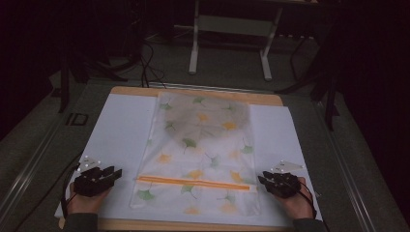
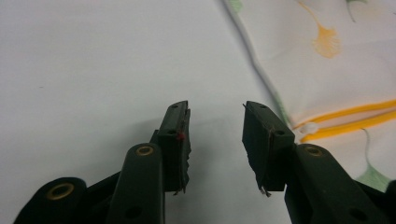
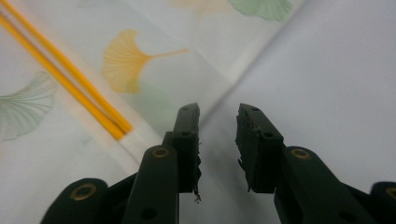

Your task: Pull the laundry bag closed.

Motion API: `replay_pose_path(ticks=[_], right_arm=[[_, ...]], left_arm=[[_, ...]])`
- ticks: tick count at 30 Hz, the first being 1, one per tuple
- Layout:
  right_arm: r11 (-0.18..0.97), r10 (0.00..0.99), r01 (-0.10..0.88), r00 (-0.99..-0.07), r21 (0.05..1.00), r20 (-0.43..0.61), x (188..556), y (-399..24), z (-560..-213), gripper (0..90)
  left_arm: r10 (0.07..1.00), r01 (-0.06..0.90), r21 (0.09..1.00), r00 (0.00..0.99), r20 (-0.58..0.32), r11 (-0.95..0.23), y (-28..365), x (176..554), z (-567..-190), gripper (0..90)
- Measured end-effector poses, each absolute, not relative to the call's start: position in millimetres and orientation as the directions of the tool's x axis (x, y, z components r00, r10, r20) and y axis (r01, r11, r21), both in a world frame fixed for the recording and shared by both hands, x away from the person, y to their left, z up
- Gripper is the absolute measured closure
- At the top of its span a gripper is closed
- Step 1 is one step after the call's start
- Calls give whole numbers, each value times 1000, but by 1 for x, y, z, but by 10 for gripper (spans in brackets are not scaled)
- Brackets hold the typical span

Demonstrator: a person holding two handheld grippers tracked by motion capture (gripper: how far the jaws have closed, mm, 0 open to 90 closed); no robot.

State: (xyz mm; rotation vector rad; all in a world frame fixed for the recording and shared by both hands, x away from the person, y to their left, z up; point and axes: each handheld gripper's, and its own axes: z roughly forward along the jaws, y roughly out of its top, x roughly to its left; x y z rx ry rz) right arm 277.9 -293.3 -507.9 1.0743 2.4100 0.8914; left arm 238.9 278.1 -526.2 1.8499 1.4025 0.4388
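Leaf-print bag [image 1: 198,150] flat on the table [image 1: 121,130]
Left gripper [image 1: 114,172] and right gripper [image 1: 261,179] flank its orange zipper [image 1: 193,183], jaws open, empty

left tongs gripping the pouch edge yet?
No. In the left gripper view the left tongs stand open over the bare white sheet, with the leaf-print pouch off to the side and nothing between the jaws.

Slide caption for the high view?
Two open grippers, left and right, flank a zippered leaf-print bag on a white sheet.
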Motion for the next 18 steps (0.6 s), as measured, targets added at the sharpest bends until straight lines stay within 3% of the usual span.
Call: replay_pose_path(ticks=[10, 18], right_arm=[[617, 684, 484, -720, 621, -118, 290, -262, -494, 667], [646, 641, 467, -762, 604, -95, 298, -237, -491, 651]], left_arm=[[914, 649, 742, 384, -130, -166, 272, 239, -526, 612], [922, 654, 736, 371, -110, -176, 270, 239, -527, 604]])
